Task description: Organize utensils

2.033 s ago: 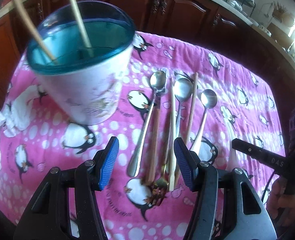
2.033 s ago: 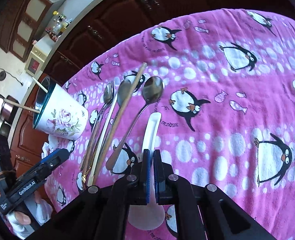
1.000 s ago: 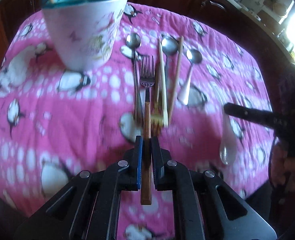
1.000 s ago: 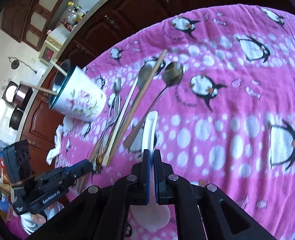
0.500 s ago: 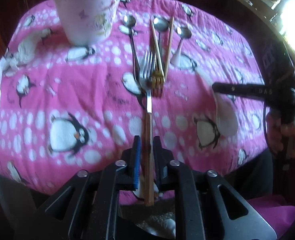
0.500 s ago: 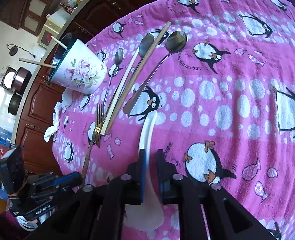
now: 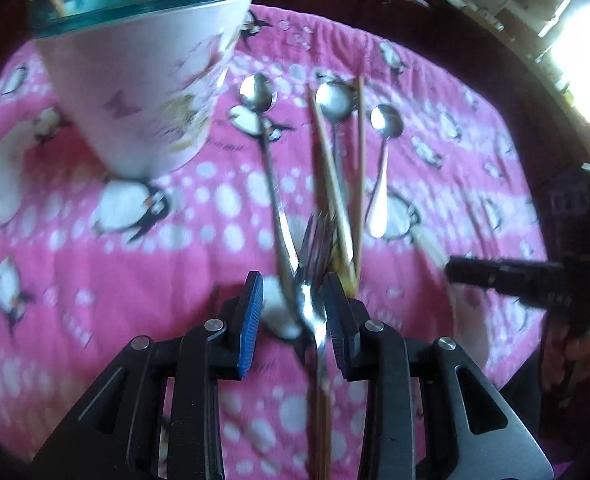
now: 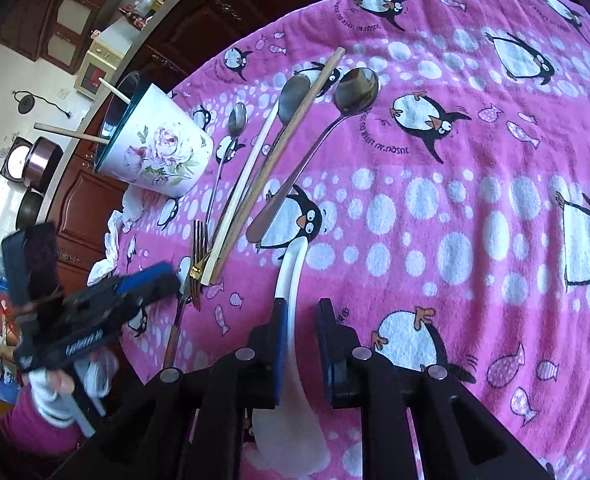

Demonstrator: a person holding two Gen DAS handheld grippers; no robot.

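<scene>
— While the left tool (image 7: pixel 295 312) spreads its jaws, where's the fork (image 8: pixel 199 248)?

— Between them, let go, lying on the pink penguin cloth (image 8: pixel 455 200) beside the chopsticks (image 8: pixel 255 184) and spoons (image 8: pixel 315 148).

— And the right tool (image 8: pixel 301 320)?

— Slightly parted, the white spoon (image 8: pixel 291 280) between its jaws, against one pad. The floral cup (image 8: pixel 163 152) stands beyond.

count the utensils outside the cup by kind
metal spoons: 3
white spoon: 1
chopsticks: 2
forks: 2
total: 8
</scene>
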